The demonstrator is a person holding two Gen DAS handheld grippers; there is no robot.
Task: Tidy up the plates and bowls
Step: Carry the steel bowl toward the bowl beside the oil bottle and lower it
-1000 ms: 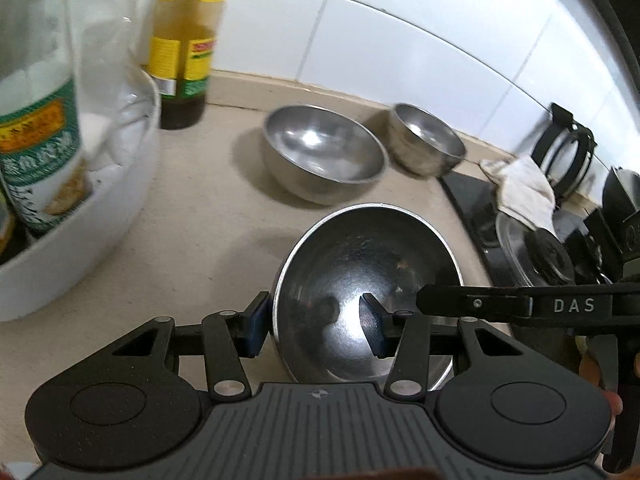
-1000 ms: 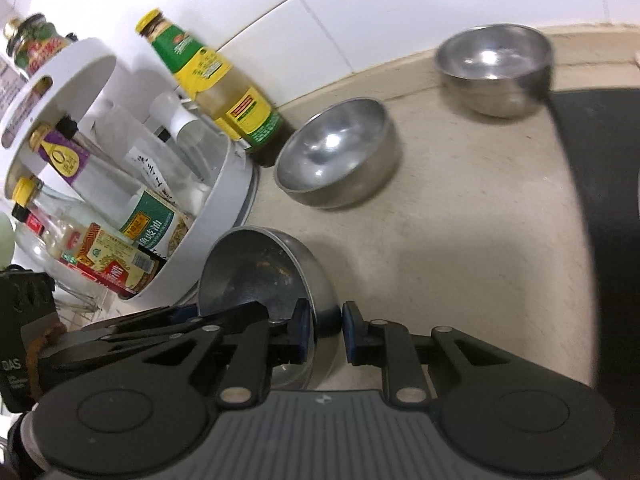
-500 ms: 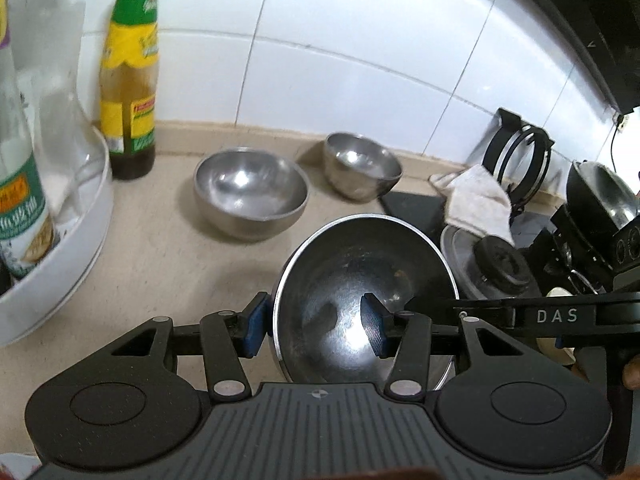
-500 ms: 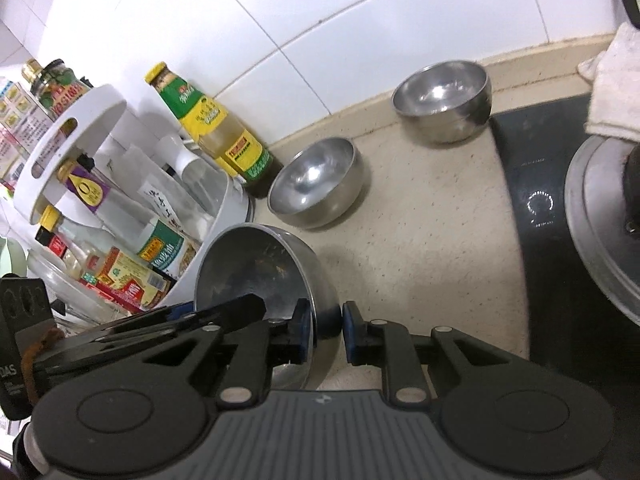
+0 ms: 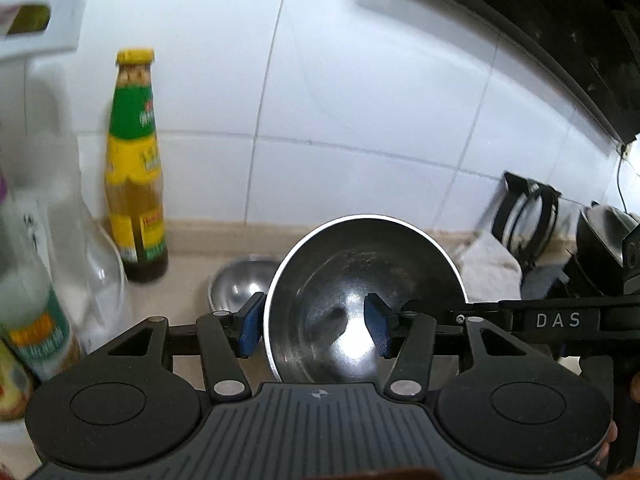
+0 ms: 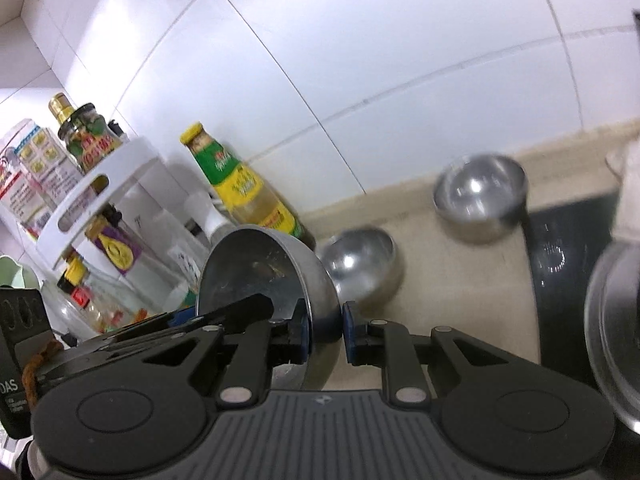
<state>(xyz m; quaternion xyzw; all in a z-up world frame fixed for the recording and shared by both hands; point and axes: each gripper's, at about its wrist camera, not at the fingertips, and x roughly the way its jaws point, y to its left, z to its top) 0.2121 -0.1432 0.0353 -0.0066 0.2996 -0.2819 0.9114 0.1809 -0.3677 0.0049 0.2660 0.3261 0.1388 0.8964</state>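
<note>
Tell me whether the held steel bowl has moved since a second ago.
Yes. The held bowl has risen: it sat level with the counter bowl before and now hides part of the sauce bottle.

The right gripper (image 6: 325, 334) pinches the rim of a tilted steel bowl (image 6: 256, 268) above the beige counter (image 6: 452, 280).

Green-labelled sauce bottle (image 5: 134, 184) beside white rack (image 6: 92, 196), perhaps touching.
</note>
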